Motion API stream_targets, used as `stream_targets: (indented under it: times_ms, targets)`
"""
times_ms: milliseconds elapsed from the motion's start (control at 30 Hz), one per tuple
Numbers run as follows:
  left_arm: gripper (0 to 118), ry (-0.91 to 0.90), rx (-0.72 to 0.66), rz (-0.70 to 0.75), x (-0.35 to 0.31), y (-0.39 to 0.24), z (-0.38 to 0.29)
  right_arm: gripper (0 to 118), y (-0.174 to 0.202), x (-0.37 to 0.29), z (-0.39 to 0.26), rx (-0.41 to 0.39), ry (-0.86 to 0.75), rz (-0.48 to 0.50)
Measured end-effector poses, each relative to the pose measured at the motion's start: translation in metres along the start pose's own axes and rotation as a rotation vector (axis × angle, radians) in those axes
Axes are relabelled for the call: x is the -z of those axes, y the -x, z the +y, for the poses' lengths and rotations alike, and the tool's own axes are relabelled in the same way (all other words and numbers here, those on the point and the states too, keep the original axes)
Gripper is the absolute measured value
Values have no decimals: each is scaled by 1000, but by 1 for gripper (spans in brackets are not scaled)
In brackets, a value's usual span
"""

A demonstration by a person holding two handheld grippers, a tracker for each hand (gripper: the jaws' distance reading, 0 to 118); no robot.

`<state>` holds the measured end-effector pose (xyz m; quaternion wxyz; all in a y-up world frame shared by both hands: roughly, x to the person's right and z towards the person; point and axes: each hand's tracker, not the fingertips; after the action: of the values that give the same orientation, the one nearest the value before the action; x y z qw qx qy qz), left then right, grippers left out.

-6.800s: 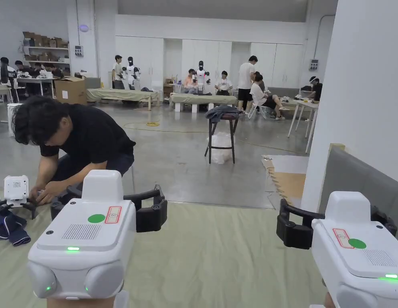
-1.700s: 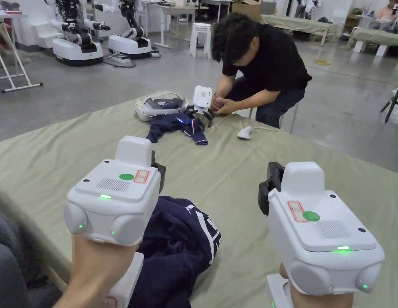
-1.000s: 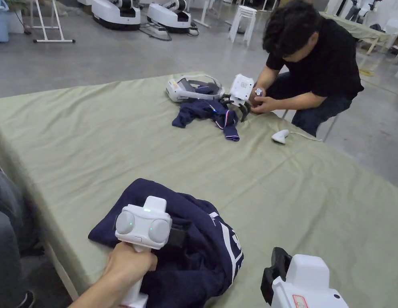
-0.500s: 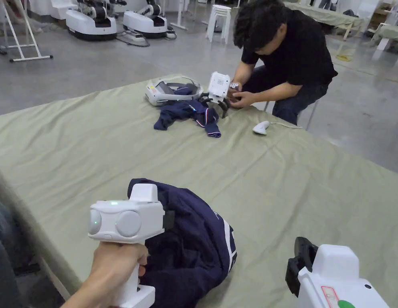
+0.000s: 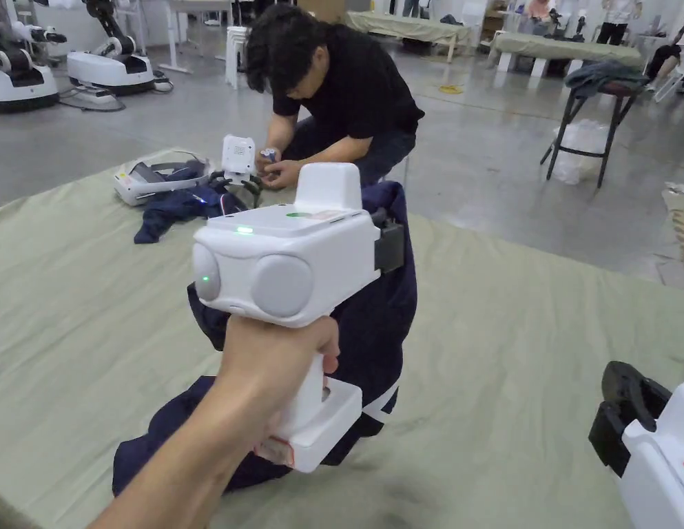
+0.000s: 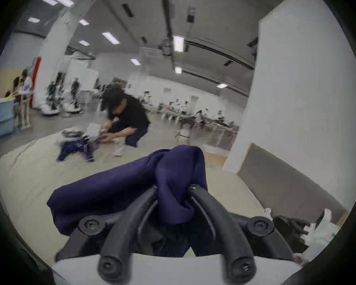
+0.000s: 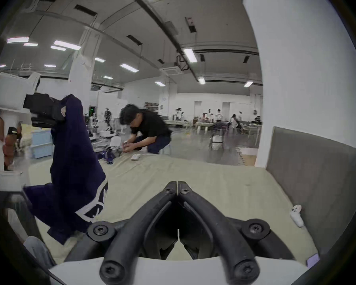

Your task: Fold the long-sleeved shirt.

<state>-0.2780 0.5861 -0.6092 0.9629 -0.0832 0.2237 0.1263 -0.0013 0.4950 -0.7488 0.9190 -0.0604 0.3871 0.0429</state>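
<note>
A navy long-sleeved shirt (image 5: 381, 303) with white stripes hangs from my left gripper (image 5: 388, 227), which is raised above the green-covered table (image 5: 526, 358); the shirt's lower part still lies bunched on the cloth. In the left gripper view both jaws of my left gripper (image 6: 173, 188) press on a fold of the shirt (image 6: 179, 178). My right gripper (image 7: 177, 184) is shut with nothing between its jaws, low over the table at the right; its black front (image 5: 626, 406) shows in the head view. The right gripper view shows the hanging shirt (image 7: 74, 160) at the left.
Across the table a person in black (image 5: 347, 103) bends over another gripper (image 5: 237, 155), beside a second navy garment (image 5: 175, 210) and a white headset (image 5: 154, 179). A grey padded panel (image 7: 317, 176) borders the table's right side. A stool (image 5: 595, 110) stands on the floor behind.
My left gripper has lifted the shirt up off the table, from a bunched heap to a hanging drape. The right gripper has stayed low at the right. The head camera has turned right.
</note>
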Motion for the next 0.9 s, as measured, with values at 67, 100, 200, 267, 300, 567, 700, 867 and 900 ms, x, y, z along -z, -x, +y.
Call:
stream_targets:
  times_ms: [67, 100, 200, 267, 300, 567, 700, 867, 900]
  targets:
    - [18, 65, -21, -67, 28, -33, -15, 0, -25, -12, -2, 17, -10, -48]
    - [18, 106, -29, -114, 46, -48, -28, 0, -38, -16, -4, 22, -6, -77]
    - [18, 225, 2, -174, 96, -104, -71, 0, -71, -30, -12, 47, 6, -140]
    - [18, 312, 38, -232, 120, -141, -102, 0, -91, -34, -21, 56, 22, -189]
    - [18, 356, 55, -253, 135, -161, -121, 0, -101, -36, -26, 61, 31, -211]
    - [29, 597, 267, -336, 173, -261, -241, 0, -161, -44, -65, 114, 142, -342]
    - [111, 578, 243, -315, 160, -256, -249, 0, -172, -47, -75, 120, 167, -360]
    - [106, 457, 200, -357, 108, -234, -192, 0, -173, -53, -65, 146, 138, -376]
    - [107, 421, 204, -348, 93, -230, -177, 0, -171, -55, -60, 145, 132, -379]
